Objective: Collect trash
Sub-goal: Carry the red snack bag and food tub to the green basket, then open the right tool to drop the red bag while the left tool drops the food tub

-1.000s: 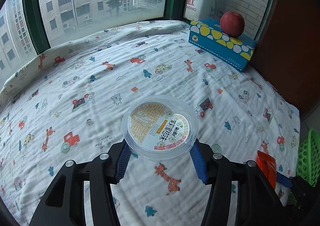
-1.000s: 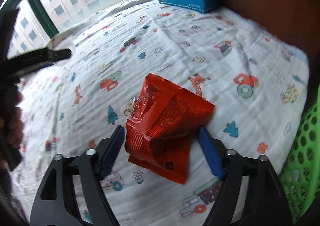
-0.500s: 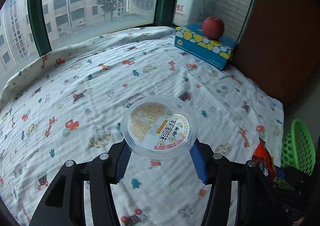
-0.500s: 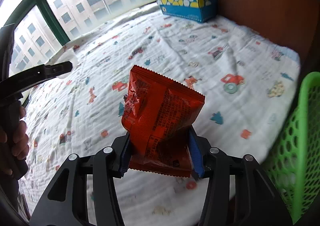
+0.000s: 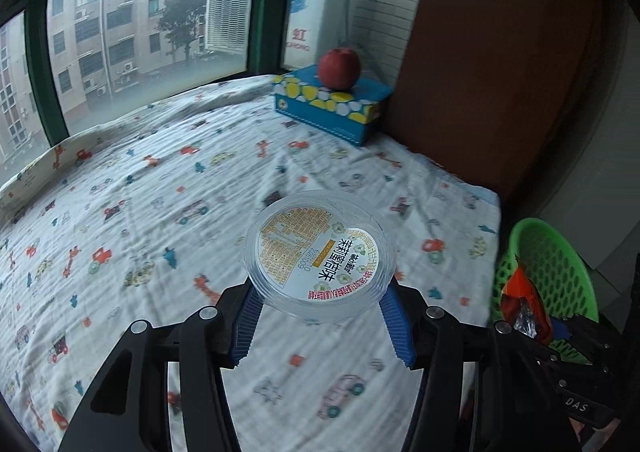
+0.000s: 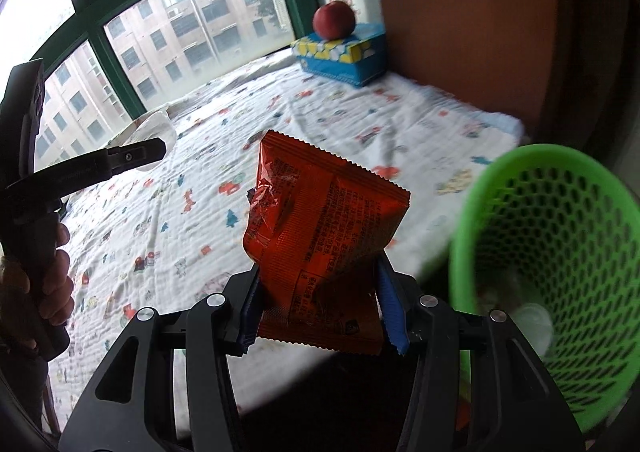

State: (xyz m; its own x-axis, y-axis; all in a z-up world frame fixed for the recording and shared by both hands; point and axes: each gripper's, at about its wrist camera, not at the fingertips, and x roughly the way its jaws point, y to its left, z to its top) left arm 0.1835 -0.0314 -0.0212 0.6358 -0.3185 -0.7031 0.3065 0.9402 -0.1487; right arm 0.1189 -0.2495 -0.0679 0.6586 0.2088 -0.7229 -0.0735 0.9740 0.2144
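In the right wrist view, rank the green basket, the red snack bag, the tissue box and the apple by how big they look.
1. green basket
2. red snack bag; it is close to the camera, so these top two are unsure
3. tissue box
4. apple

"DAS" on black device (image 5: 576,408)
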